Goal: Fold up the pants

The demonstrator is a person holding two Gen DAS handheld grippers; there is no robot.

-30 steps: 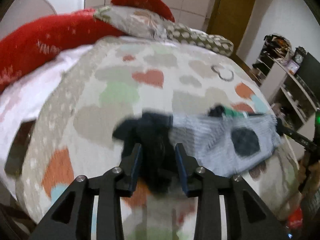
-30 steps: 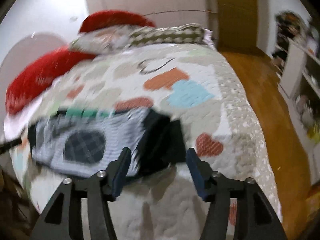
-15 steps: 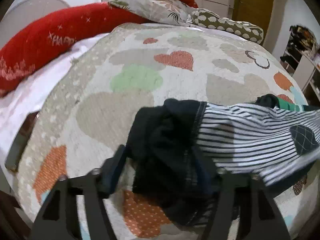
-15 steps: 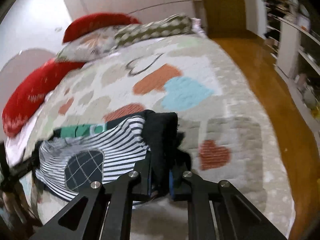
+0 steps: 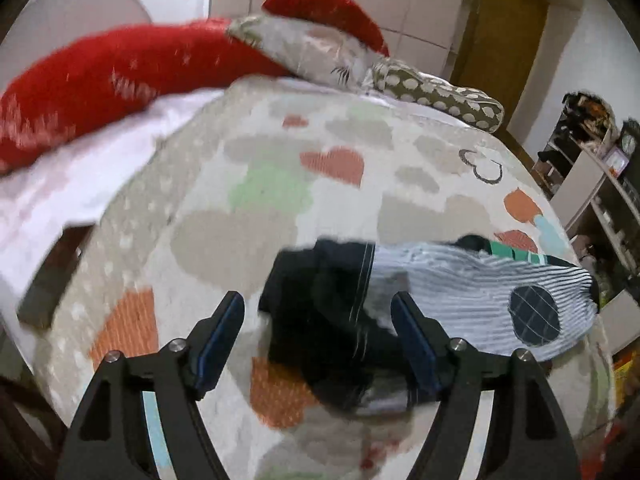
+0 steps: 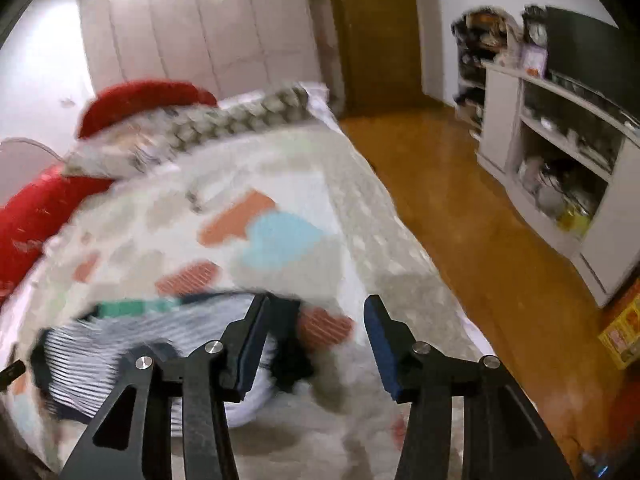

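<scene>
The pants (image 5: 460,296) are striped white and dark with a dark round patch, dark cuffs and a green band. They lie folded on the heart-patterned bedspread (image 5: 280,184). My left gripper (image 5: 318,328) is open, its jaws wide on either side of the dark end of the pants without touching it. In the right wrist view the pants (image 6: 120,344) lie at lower left. My right gripper (image 6: 316,340) is open and empty, with its left finger over the dark right end of the pants.
Red pillows (image 5: 100,80) and patterned pillows (image 5: 432,92) lie at the head of the bed. A wooden floor (image 6: 480,240) and a white shelf unit (image 6: 560,168) with clutter are to the right of the bed. A wooden door (image 6: 376,32) is behind.
Both grippers have opened and let go of the pants' dark ends, which now lie on the bedspread. The right gripper was shut on the cloth half a second ago and has pulled back.
</scene>
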